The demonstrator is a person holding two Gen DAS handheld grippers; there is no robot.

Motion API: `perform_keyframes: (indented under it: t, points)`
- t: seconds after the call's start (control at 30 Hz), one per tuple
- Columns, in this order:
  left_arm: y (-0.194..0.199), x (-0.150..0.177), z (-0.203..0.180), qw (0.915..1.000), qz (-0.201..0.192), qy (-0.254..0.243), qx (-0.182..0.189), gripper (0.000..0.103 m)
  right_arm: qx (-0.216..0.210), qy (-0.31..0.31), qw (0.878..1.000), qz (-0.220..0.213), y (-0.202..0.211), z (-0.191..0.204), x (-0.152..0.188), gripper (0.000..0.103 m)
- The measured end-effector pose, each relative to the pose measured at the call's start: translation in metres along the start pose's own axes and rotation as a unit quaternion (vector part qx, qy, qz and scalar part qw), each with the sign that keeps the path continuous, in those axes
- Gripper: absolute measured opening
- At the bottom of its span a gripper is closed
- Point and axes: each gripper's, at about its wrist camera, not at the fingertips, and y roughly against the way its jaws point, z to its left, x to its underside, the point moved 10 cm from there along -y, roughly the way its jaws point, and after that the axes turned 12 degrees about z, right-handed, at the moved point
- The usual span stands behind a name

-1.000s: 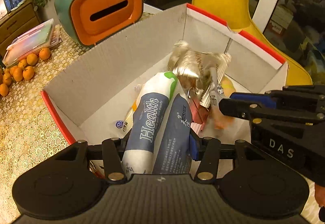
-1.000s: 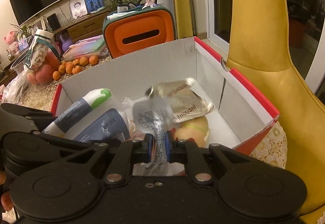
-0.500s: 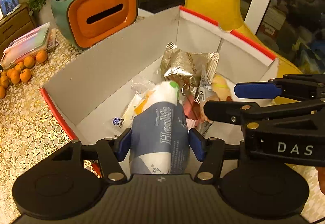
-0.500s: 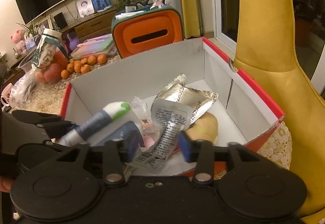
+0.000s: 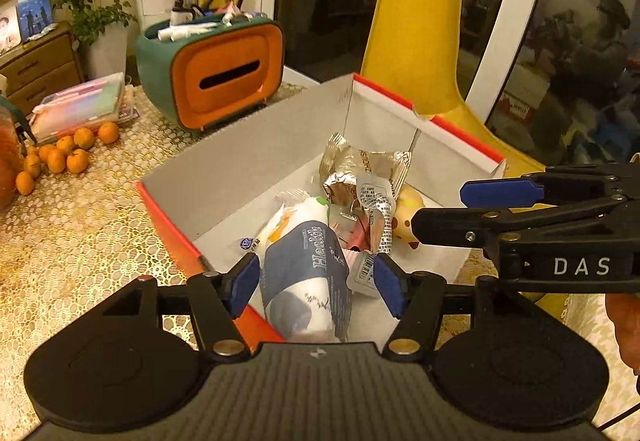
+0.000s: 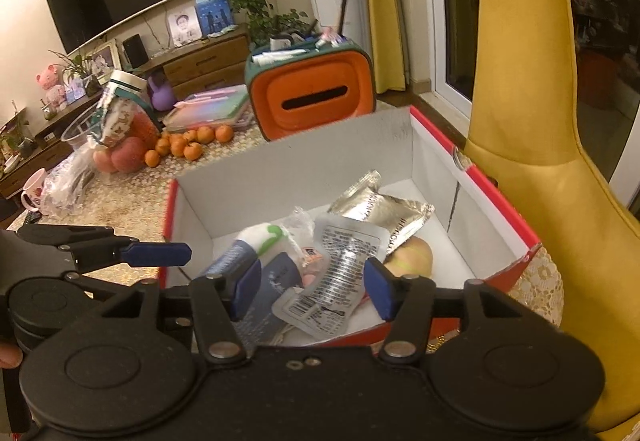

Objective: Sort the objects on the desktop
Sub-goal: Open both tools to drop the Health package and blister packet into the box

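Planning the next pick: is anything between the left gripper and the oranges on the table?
Yes. The left gripper hangs over the white box; the box's red-edged wall stands between it and the oranges.

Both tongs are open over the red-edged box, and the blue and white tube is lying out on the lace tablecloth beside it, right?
Not quite. The left tongs and right tongs are open over the red-edged box, the left jaws opening further, but the blue and white tube lies inside the box with the foil packets, not on the tablecloth. The left wrist view shows it.
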Motion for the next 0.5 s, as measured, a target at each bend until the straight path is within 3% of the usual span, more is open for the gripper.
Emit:
perform_keyframes:
  t: [0.33, 0.5]
  points:
    - [0.057, 0.019, 0.002, 0.9989, -0.046, -0.001, 0.008, 0.062, -0.023, 0.009, 0.999, -0.029, 0.036, 0.024, 0.009, 0.056]
    - [0.084, 0.03, 0.007, 0.9977, -0.068, 0.001, -0.001, 0.062, -0.007, 0.028, 0.999, -0.041, 0.047, 0.036, 0.02, 0.057]
